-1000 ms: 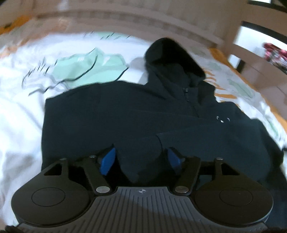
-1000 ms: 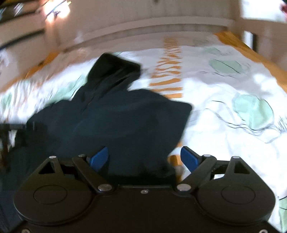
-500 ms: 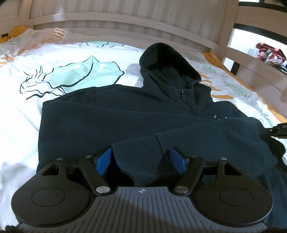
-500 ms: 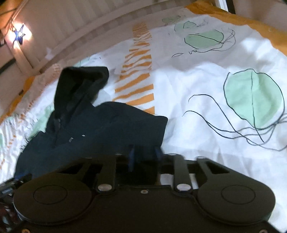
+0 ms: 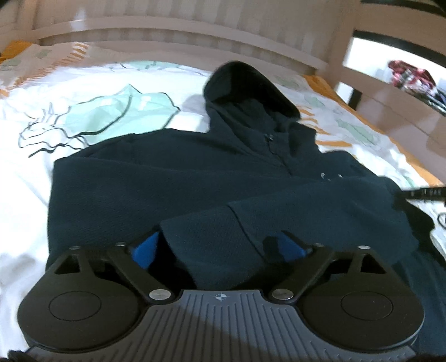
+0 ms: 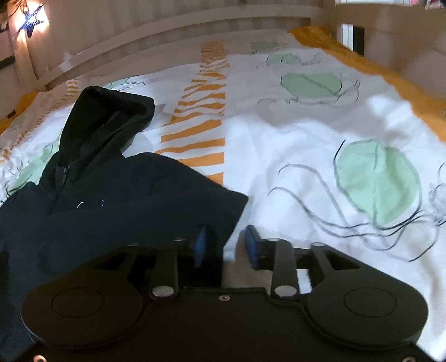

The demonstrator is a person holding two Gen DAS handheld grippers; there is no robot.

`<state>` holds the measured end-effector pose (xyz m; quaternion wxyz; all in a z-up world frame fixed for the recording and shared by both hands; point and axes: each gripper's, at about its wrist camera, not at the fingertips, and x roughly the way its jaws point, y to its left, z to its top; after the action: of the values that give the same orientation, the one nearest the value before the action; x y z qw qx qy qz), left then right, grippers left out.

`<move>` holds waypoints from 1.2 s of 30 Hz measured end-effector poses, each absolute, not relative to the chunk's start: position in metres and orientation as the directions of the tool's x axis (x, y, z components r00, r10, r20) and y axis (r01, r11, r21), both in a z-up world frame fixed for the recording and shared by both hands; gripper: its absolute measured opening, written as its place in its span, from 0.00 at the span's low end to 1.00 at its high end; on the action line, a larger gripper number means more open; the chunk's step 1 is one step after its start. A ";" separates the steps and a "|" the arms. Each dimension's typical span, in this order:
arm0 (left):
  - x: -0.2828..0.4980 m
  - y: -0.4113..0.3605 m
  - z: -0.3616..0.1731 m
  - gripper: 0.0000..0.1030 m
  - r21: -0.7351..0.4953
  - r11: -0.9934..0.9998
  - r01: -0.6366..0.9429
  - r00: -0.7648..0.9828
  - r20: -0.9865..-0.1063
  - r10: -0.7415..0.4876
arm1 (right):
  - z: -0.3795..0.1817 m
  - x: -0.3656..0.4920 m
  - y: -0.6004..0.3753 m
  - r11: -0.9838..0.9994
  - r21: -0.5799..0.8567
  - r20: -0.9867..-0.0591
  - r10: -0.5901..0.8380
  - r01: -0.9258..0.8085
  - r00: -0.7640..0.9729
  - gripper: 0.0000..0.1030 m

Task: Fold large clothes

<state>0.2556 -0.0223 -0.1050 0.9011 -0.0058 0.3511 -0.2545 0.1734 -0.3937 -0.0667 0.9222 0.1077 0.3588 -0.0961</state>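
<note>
A white bedsheet printed with pale green jellyfish shapes, thin black lines and orange stripes [image 6: 292, 144] covers the bed, with a pale wooden slatted bed rail [image 5: 172, 30] running along its far side. On the sheet lies a dark navy hooded zip-up fleece jacket [image 5: 167, 189], spread front up with the hood [image 5: 245, 92] pointing toward the rail and the zip running down from the collar. One sleeve [image 5: 292, 222] is folded across the body, its cuff end reaching toward the near edge.

In the left wrist view, the left gripper [image 5: 220, 247] sits low over the near part of the jacket. Its blue-padded jaws stand far apart and are opening; the folded sleeve's end lies between them, but the pads do not press on it, with a visible gap on the left side.

In the right wrist view, the right gripper [image 6: 227, 247] is at the jacket's outer edge, where the dark cloth meets bare sheet. Its jaws are part-way apart and opening. A corner of the jacket's edge [image 6: 223, 217] comes down between the blue pads, nearer the left one, while white sheet shows beside the right pad. No grip on the cloth is evident.

The black tip of the right gripper pokes in at the right side of the left wrist view, beside the jacket's shoulder.

A small glowing star-shaped light [image 6: 29, 21] hangs at the upper left of the right wrist view.
</note>
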 end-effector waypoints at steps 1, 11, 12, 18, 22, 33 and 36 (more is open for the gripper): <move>0.255 -0.023 -0.103 0.88 -0.185 0.870 0.457 0.617 -0.638 -0.461 | -0.061 0.171 -0.392 0.963 0.111 -0.669 -0.110 0.245 0.735 0.56; 0.259 -0.016 -0.026 0.88 -0.237 0.886 0.400 0.729 -0.503 -0.464 | 0.005 0.174 -0.359 0.973 0.004 -0.402 -0.209 0.230 0.891 0.99; 0.264 -0.020 -0.019 0.88 -0.205 0.894 0.397 0.753 -0.485 -0.446 | 0.006 0.179 -0.354 0.970 -0.010 -0.393 -0.229 0.245 0.891 0.99; 0.334 -0.053 -0.011 0.88 -0.142 0.911 0.387 0.756 -0.517 -0.402 | -0.002 0.244 -0.355 0.971 0.166 -0.497 -0.069 0.173 0.865 0.99; 0.380 -0.076 -0.021 0.88 -0.125 0.926 0.357 0.758 -0.540 -0.366 | -0.018 0.291 -0.359 0.957 0.241 -0.528 -0.012 0.164 0.849 0.95; 0.462 -0.124 -0.070 0.88 -0.003 0.939 0.345 0.731 -0.626 -0.271 | -0.060 0.386 -0.324 0.981 0.168 -0.604 0.023 0.099 0.797 0.91; 0.475 -0.134 -0.079 0.88 0.012 0.937 0.350 0.723 -0.640 -0.262 | -0.066 0.402 -0.320 0.982 0.159 -0.611 0.018 0.100 0.791 0.91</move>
<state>0.4752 -0.1338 -0.0791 0.9257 0.0660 0.3338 -0.1653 0.4021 -0.3202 -0.0663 0.9419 0.0921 0.3222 -0.0218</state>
